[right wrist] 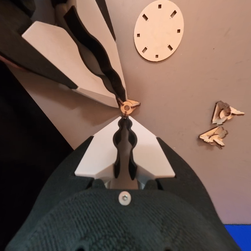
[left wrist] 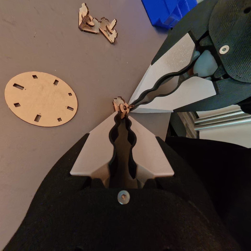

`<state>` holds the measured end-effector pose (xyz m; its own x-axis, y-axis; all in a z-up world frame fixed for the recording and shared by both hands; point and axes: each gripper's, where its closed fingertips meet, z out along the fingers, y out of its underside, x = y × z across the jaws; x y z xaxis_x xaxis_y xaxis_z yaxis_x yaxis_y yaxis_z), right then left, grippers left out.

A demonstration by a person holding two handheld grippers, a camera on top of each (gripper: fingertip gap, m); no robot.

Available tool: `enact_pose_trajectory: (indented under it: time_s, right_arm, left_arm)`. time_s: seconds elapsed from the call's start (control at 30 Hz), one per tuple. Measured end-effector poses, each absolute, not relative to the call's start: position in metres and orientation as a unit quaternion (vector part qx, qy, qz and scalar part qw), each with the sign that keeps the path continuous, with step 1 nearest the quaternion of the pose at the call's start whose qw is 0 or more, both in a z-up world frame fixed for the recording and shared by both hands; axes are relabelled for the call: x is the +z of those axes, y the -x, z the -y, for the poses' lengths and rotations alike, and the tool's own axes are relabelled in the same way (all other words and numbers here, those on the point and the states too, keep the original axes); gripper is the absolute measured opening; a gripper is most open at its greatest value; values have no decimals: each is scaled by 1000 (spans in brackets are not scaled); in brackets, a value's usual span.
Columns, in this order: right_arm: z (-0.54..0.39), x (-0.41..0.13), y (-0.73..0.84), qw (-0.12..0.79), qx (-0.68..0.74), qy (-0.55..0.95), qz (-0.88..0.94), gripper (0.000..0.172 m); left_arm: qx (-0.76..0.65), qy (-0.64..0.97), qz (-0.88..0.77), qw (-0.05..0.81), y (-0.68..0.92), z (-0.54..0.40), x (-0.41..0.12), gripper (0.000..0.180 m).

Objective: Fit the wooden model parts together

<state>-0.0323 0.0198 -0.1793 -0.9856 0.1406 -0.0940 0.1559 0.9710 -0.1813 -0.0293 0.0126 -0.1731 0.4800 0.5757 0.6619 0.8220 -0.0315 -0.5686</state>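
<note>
Two claws meet at one small wooden assembly (left wrist: 122,108), a holed hub with flat blades, at frame centre in both wrist views; I read my left claw (left wrist: 122,115) clenched on its lower blade, my right claw (right wrist: 124,117) pinching another blade edge-on; slotted wooden disc (left wrist: 40,99) lies left on the grey worktop (left wrist: 67,57); two finished wooden assemblies (left wrist: 97,23) upper centre; blue bin (left wrist: 168,12) upper right.
</note>
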Motion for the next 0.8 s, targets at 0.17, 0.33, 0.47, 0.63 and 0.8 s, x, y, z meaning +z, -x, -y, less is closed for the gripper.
enact_pose_trajectory:
  time_s: [0.17, 0.33, 0.47, 0.63, 0.8]
  right_arm:
    - [-20, -178, 31, 10, -138, -68, -988, 4]
    - [-22, -176, 33, -33, -187, -55, -980, 18]
    - [-23, -171, 33, -33, -246, -75, -966, 16]
    - [-25, -166, 31, -19, -286, -90, -954, 11]
    - [-22, -167, 29, -31, -293, -75, -953, 5]
  left_arm:
    - [-137, 704, 492, 494, 28, -13, -172, 6]
    - [-145, 702, 489, 497, 25, -13, -171, 4]
    - [-134, 700, 485, 506, 26, -10, -167, 15]
    - [-131, 700, 481, 511, 30, -11, -165, 17]
    - [-133, 702, 488, 502, 36, -16, -168, 14]
